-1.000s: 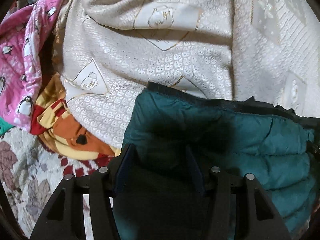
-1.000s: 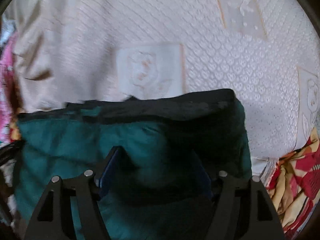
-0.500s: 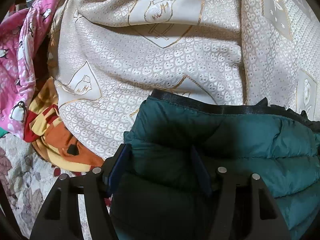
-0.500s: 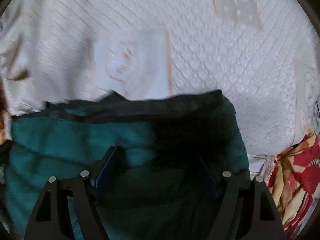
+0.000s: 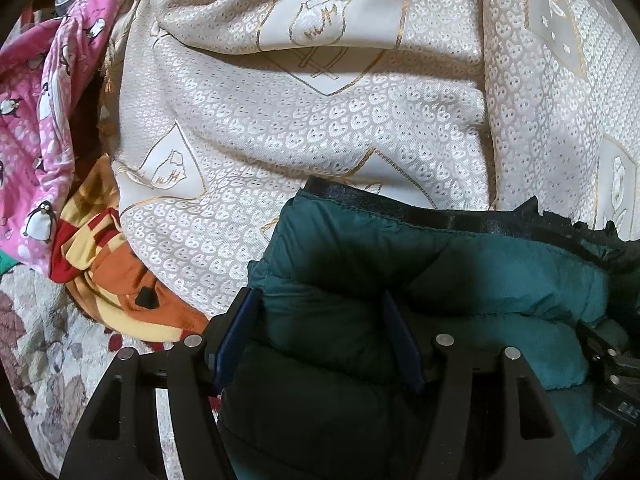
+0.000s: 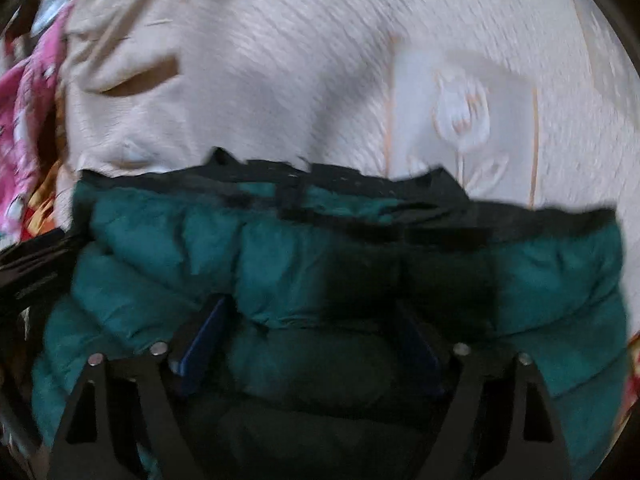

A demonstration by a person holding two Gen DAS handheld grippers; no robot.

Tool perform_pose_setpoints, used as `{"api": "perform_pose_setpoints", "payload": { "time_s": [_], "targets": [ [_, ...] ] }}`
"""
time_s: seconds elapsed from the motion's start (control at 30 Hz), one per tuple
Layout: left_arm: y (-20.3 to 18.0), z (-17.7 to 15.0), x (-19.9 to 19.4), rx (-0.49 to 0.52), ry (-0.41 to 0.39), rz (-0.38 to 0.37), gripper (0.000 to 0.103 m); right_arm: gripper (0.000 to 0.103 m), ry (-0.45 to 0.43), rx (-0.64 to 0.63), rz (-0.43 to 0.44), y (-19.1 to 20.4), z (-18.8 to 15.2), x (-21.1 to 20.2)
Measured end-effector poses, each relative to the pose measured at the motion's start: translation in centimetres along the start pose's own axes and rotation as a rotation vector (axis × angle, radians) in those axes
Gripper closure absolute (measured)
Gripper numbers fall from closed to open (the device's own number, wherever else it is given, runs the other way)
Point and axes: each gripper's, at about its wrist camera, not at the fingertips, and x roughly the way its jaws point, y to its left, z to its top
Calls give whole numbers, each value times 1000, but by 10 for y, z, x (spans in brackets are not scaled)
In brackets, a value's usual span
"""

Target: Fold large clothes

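A dark teal quilted puffer jacket [image 5: 460,280] with a black hem band lies over a cream patterned bedspread [image 5: 320,120]. My left gripper [image 5: 320,320] is shut on a thick fold at the jacket's left end. In the right wrist view my right gripper [image 6: 316,328] is shut on the same jacket [image 6: 280,248] near its middle. The view is blurred by motion. The other gripper shows as a black shape at the left edge [image 6: 32,264] of that view.
A pink penguin-print garment [image 5: 36,120] and a red, yellow and orange cloth [image 5: 112,272] lie bunched to the left. A floral quilt [image 5: 36,352] shows at the lower left. More red-yellow cloth [image 6: 630,380] lies at the right edge.
Both grippers have moved with the jacket across the bedspread. The right view has swung so the jacket stretches wider across it, and the left gripper shows at its left edge.
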Motion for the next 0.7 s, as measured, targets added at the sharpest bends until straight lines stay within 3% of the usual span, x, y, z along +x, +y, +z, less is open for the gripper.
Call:
{"api": "perform_pose_setpoints", "payload": {
  "time_s": [0.13, 0.33, 0.47, 0.57, 0.7],
  "targets": [
    [-1, 0, -5, 17, 0, 2, 60, 16, 10, -5, -14, 2, -6, -2],
    [12, -6, -39, 2, -11, -76, 60, 16, -30, 26, 38, -14, -16, -56],
    [14, -16, -60, 11, -24, -106, 60, 15, -67, -24, -52, -44, -35, -99],
    [11, -26, -68, 17, -17, -128, 60, 15, -73, -33, -128, -65, -43, -108],
    [4, -38, -65, 39, 11, -119, 60, 15, -68, 51, -173, -108, -56, -116]
  ]
}}
